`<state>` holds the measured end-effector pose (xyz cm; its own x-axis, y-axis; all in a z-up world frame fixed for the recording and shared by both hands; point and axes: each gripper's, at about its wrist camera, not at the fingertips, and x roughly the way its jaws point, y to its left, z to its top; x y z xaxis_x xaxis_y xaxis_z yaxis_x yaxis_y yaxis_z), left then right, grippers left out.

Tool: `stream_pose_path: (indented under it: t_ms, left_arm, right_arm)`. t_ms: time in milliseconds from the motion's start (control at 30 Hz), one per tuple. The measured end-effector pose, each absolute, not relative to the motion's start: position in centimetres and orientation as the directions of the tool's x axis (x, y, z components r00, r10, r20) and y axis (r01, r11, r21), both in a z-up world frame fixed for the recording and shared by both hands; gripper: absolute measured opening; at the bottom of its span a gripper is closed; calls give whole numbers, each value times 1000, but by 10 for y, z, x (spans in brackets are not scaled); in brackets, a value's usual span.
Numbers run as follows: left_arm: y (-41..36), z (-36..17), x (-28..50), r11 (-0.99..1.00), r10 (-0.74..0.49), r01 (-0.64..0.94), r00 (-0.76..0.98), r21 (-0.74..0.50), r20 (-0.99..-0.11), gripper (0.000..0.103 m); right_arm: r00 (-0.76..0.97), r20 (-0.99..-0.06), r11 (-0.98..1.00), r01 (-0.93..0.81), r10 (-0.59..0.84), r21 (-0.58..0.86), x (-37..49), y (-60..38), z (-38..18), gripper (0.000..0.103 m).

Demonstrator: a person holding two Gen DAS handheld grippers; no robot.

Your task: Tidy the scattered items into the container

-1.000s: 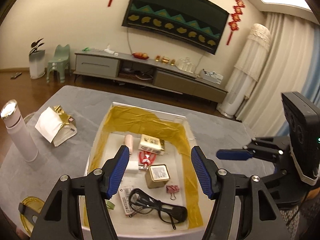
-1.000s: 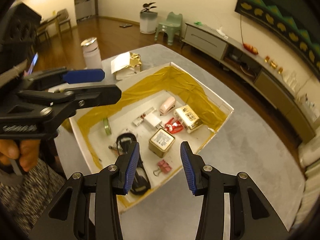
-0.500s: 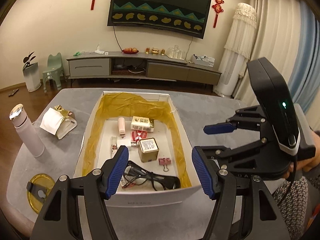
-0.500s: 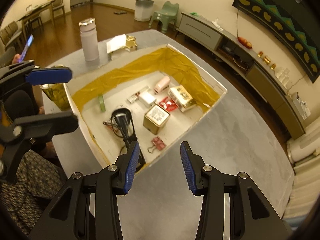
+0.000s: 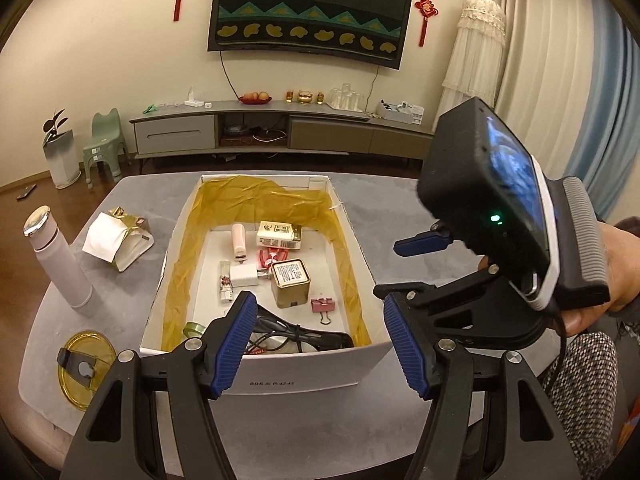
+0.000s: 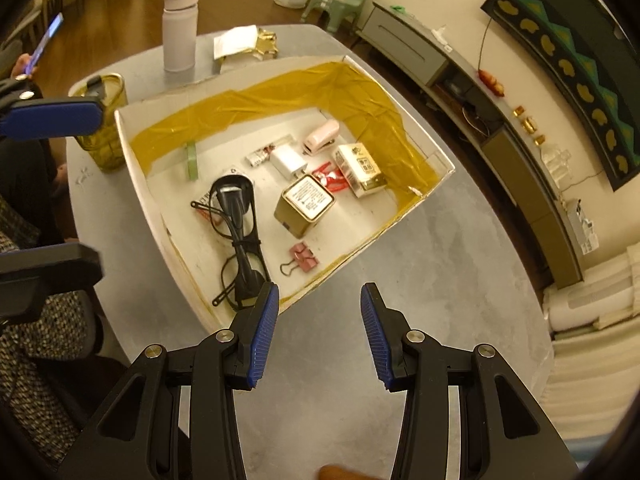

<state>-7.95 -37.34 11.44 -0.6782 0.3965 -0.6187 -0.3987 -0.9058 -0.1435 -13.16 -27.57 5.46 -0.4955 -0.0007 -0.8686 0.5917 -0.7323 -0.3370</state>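
A grey desk (image 5: 132,292) is carrying a white cardboard box (image 5: 304,368) lined with yellow tape, sitting at the middle of the desk. Left of the box, a white bottle (image 5: 60,260) is standing upright, a tissue pack (image 5: 116,240) is lying at the far left, and a yellow glass cup (image 5: 86,368) is standing at the near left corner. The scattered items are all lying inside the box: black glasses (image 6: 240,248) with a cable across them along the near wall, a gold tin (image 6: 306,204) in the middle, a cream carton (image 6: 360,168) towards the far side, a white charger (image 6: 288,160) left of the tin, a pink stapler (image 6: 320,138) beside the carton, a red item (image 6: 332,180) between tin and carton, a pink binder clip (image 6: 302,262) near the tin, and a green tape roll (image 6: 193,160) standing on edge against the left wall. The left gripper (image 5: 320,344) is hovering at the near wall of the box with its jaws spread wide and nothing between them. The right gripper (image 6: 318,336) is hanging over bare desk just right of the box, jaws likewise released and empty. A hand (image 5: 616,280) is gripping its handle.
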Motion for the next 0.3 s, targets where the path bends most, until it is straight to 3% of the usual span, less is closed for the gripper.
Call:
stream_pose_path:
  t_ms: [300]
  left_arm:
    - [-374, 114, -81, -911, 383, -391, -682, -133, -623, 67]
  right_arm:
    - [-520, -853, -711, 617, -45, -338, -121, -283, 64, 46]
